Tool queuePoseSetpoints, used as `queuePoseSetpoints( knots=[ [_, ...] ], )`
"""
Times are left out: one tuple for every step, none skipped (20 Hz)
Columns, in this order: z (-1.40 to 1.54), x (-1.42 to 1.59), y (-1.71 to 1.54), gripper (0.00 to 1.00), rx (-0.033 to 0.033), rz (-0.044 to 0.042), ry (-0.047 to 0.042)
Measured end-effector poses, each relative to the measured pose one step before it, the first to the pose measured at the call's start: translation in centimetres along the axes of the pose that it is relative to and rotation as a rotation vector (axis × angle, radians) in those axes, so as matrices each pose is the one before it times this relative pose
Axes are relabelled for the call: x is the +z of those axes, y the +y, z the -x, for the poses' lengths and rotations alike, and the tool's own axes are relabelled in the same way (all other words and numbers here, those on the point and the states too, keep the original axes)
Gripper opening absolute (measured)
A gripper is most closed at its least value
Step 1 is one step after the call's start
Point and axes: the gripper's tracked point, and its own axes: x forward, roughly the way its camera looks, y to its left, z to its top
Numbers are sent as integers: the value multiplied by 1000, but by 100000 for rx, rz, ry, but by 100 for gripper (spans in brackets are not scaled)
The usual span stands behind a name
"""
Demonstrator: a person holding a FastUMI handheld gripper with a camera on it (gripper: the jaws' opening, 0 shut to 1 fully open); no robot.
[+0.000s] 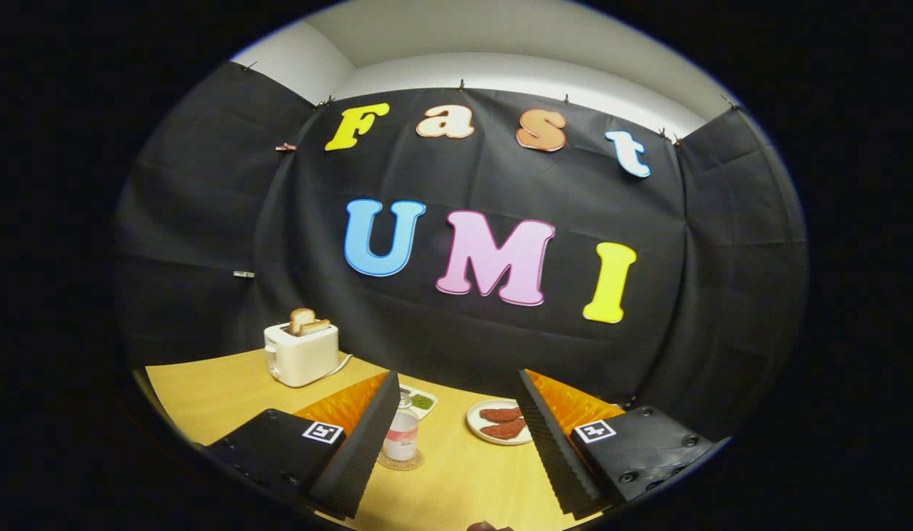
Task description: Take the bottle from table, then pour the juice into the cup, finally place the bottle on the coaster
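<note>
Over on the far left of the table [206, 394] a pale toaster [301, 355] stands with two slices of toast [307, 321] poking out of its slots, well apart from anything the job needs. Coming across, the gripper [456, 442] hangs above the wood with its jaws spread wide and nothing between them, so it is released. Just inside the left finger stands the bottle [401, 435], upright, clear with a pinkish band, and it appears to rest on a round woven coaster [400, 461] whose edge peeks out beneath it. Behind the bottle lies a small white dish [421, 402] holding something green. Further right, just ahead of the right finger, a white plate [501, 428] carries a couple of reddish-brown pieces. A dark rounded shape [490, 526] shows between the fingers at the very near edge; it may be the cup's rim, but I cannot tell. To my eye, either the bottle has been set down and the work is finished, or the reach for it has not begun. If it is the latter, the next move calls for shifting left to centre the bottle between the fingers, easing forward, then closing on its body.
</note>
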Motion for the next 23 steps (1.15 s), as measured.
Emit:
queuePoseSetpoints(
  knots=[
    [1090, 505, -1205, 97, -3874, 293, 129],
    [1052, 646, -881, 97, -2895, -924, 33],
    [1101, 611, -516, 97, -2078, -1244, -62],
    [1076, 378, -817, 97, -2565, -858, 56],
    [1053, 109, -1084, 97, -2868, -804, 624],
    [1173, 50, -951, 97, -2797, -1126, 915],
    [1155, -57, -626, 97, -2509, -1499, 1182],
    [1082, -119, -484, 97, -2011, -1888, 1056],
    [1198, -206, -254, 97, -1570, -1263, 656],
    [950, -305, -537, 97, -1798, -581, 454],
    [826, -361, -525, 97, -1520, -408, 648],
    [710, -445, -287, 97, -1248, -217, 1223],
    [630, -337, -327, 97, -1229, -519, 1612],
    [616, -245, -168, 97, -491, -806, 1225],
    [588, 155, 54, 97, -153, -449, 303],
    [373, 308, -172, 97, -705, 868, -698],
    [70, 295, -280, 97, -744, 1568, -947],
    [-48, 209, -87, 97, -424, 1372, -667],
    [-23, 251, 183, 97, 703, 790, -286],
    [-65, 184, 362, 97, 822, 440, -174],
    [-396, 179, 235, 97, 559, 70, -519],
    [-286, 304, 11, 97, 338, -503, -471],
    [-295, 249, 156, 97, 749, -1015, -537]
  ],
)
